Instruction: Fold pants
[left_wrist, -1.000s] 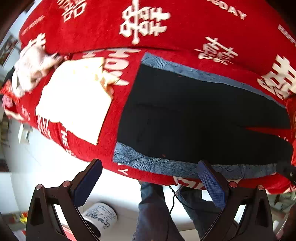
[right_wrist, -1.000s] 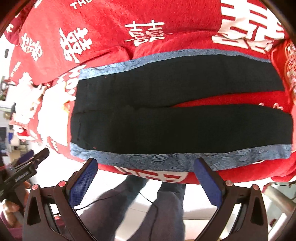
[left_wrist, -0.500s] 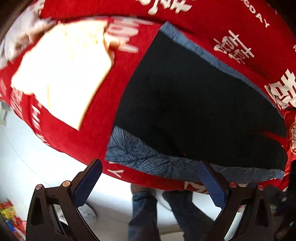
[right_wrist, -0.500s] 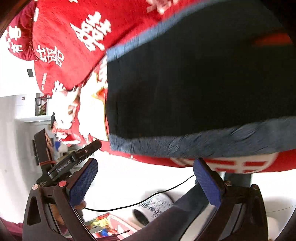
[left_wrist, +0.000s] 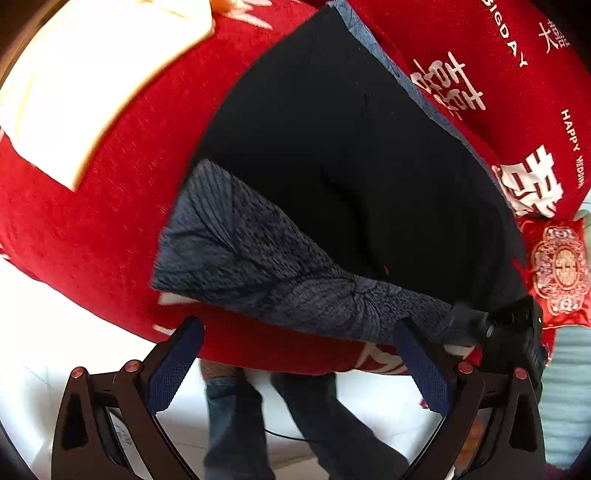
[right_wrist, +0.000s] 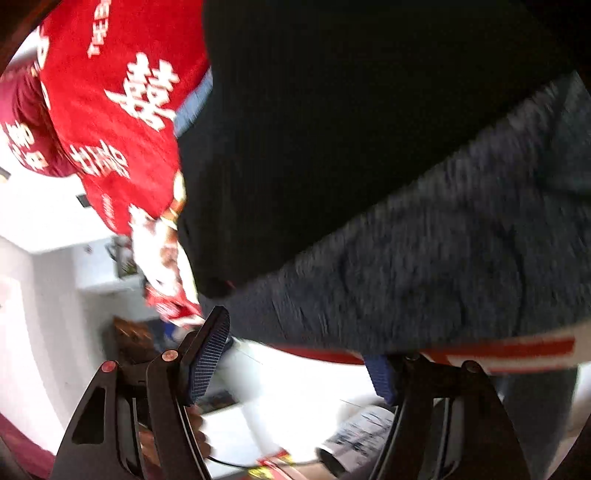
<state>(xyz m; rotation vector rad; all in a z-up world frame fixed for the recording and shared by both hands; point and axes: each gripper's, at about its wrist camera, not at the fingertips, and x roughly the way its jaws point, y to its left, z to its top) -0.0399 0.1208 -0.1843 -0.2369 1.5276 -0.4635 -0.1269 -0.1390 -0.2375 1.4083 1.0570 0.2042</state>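
Both claws, left claw (left_wrist: 295, 363) and right claw (right_wrist: 295, 352), gape open at the pants' (left_wrist: 332, 147) near edge.
Pants lie flat, unfolded, on the red cover (left_wrist: 92, 206); every fold remains.

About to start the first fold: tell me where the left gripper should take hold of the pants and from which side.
Grip the grey patterned side band of the pants where it runs along the near edge of the red blanket. Probably come in from the near edge, low. The band lies flat, directly ahead of the open left gripper.
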